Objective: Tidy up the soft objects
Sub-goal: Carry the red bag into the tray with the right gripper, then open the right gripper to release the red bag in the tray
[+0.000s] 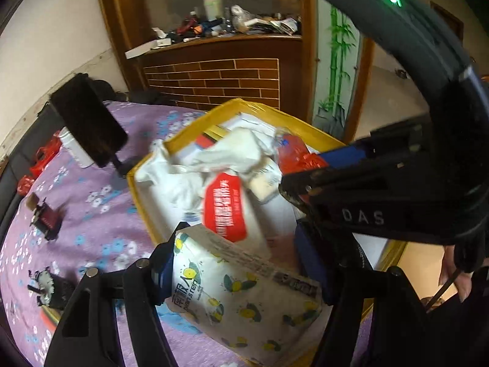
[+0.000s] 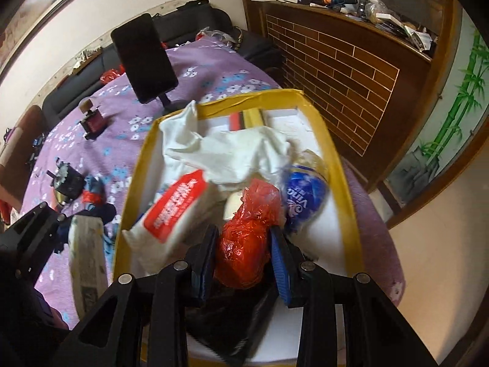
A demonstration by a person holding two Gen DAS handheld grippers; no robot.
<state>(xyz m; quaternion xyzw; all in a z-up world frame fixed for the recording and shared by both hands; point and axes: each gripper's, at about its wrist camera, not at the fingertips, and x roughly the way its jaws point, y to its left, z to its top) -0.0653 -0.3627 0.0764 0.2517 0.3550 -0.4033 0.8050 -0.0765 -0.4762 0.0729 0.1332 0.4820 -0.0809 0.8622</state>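
A purple floral bedspread covers the bed and carries everything else. On it sits one shallow yellow-rimmed cardboard box, its white floor crowded with soft things. One crumpled white cloth lies across the middle of the box, one corner draped over the far-left rim. Just beside it lies one white tissue pack with a red label, slanting toward the near-left corner, and one blue-printed tissue roll in clear wrap rests toward the right wall.

The left gripper holds one white tissue pack printed with yellow lemons over the near rim of the box; its jaws are clenched on the pack's two sides. The right gripper has its jaws closed around one crumpled red plastic bag, low inside the box beside the blue roll.

Outside the box, one black phone on a stand stands on the bedspread just past the far-left corner. Two small dark gadgets lie well apart from the box on the left.
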